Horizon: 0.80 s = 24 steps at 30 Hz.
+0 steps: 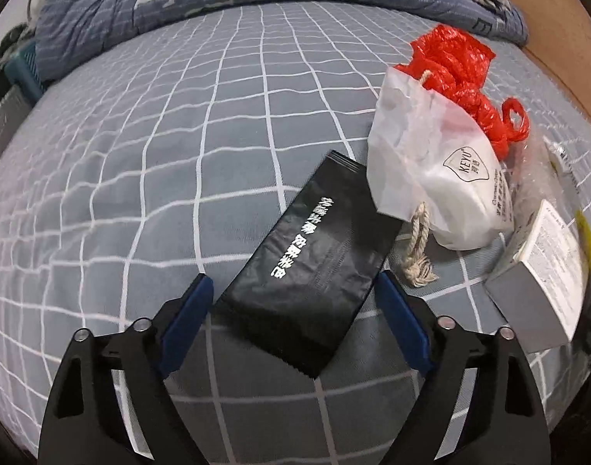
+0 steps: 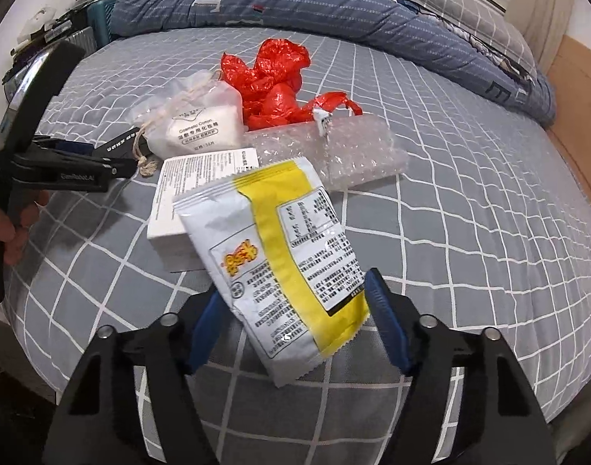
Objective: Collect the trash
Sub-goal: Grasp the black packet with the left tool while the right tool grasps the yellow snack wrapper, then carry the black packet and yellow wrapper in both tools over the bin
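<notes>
1. The left gripper (image 1: 293, 286) has its blue-padded fingers (image 1: 189, 321) spread wide, one on each side of a black pouch (image 1: 309, 267) that lies flat on the bed (image 1: 140, 155). Whether the pads touch the pouch cannot be told.
2. The right gripper (image 2: 293, 310) also has its fingers (image 2: 384, 325) spread, set either side of a yellow-and-white packet (image 2: 280, 255). The packet's upper end rests on a white box (image 2: 171, 209); whether the pads touch it cannot be told.
3. The trash lies in one cluster on the grey checked bed sheet. A white drawstring bag (image 1: 431, 166) sits just beside the black pouch's far end, its cord (image 1: 415, 248) trailing on the sheet.
4. A crumpled red plastic bag (image 2: 276, 81) lies behind the drawstring bag, touching it.
5. A piece of bubble wrap (image 2: 346, 155) lies in front of the red bag, just beyond the packet.
6. A blue quilt (image 2: 295, 4) is bunched along the far side of the bed.
7. In the right wrist view the left gripper shows at the left edge, with part of the hand (image 2: 12, 228) on its handle.
</notes>
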{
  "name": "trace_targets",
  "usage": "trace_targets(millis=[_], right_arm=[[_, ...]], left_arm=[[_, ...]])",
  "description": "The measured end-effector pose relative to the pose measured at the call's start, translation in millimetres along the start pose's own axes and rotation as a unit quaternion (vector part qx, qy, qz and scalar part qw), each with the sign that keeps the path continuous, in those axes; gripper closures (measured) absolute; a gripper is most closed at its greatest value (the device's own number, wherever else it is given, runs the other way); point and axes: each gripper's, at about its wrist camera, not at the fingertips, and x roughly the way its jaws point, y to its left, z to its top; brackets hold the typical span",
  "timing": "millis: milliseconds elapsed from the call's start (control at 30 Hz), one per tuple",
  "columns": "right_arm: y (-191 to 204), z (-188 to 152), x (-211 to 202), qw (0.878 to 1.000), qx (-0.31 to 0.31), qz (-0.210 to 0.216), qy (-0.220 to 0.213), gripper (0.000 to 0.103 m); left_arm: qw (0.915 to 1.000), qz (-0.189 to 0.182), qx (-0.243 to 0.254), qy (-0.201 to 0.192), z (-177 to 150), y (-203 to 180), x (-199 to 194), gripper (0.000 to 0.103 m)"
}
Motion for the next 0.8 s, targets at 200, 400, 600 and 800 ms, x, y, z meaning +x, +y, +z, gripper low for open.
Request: trace_targets(millis=[200, 400, 600, 800], right_arm=[[-1, 2, 4, 1.0, 0.008, 0.017, 0.003, 0.059], [-5, 8, 7, 0.999, 0.015, 0.032, 0.004, 0.075], [-11, 9, 4, 0.999, 0.032, 0.042, 0.001, 0.085], [-15, 9, -4, 0.998, 0.042, 0.043, -0.012, 0.09]], left_arm=[[1.0, 0.004, 0.005, 0.004, 9, -8, 4, 0.034], [1.0, 0.007, -0.005, 0.003, 11, -8, 5, 0.051], [0.9994, 0.013, -0.032, -0.002, 15, 2, 0, 0.057], [0.9979, 0.024, -0.059, -0.012, 6, 10, -14, 0.06]])
